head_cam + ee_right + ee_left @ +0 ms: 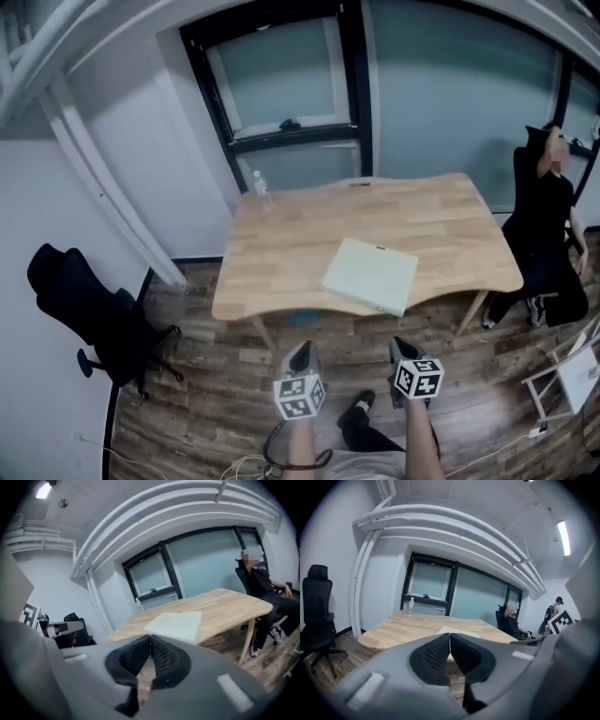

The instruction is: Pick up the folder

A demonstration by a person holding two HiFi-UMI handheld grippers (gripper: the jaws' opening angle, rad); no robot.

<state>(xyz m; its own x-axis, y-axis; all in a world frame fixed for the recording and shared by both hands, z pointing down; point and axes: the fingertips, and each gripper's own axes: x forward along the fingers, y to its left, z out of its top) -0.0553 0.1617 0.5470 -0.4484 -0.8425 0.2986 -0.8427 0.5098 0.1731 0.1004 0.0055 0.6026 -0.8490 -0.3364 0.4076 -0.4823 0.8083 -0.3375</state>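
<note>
Folder (370, 276) on table (281, 244)

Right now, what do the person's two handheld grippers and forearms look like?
The left gripper and right gripper are grey and taper to pointed tips. Each carries a white cube with black square markers. Their fingers have black ribbed pads. The forearms show no sleeves.

Bare tabletop (281, 253) around folder (370, 276), bottle (260, 187) at far corner

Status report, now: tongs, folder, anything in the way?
Left tongs shut, empty. Right tongs shut, empty. Folder flat on table, untouched. Nothing in the way.
</note>
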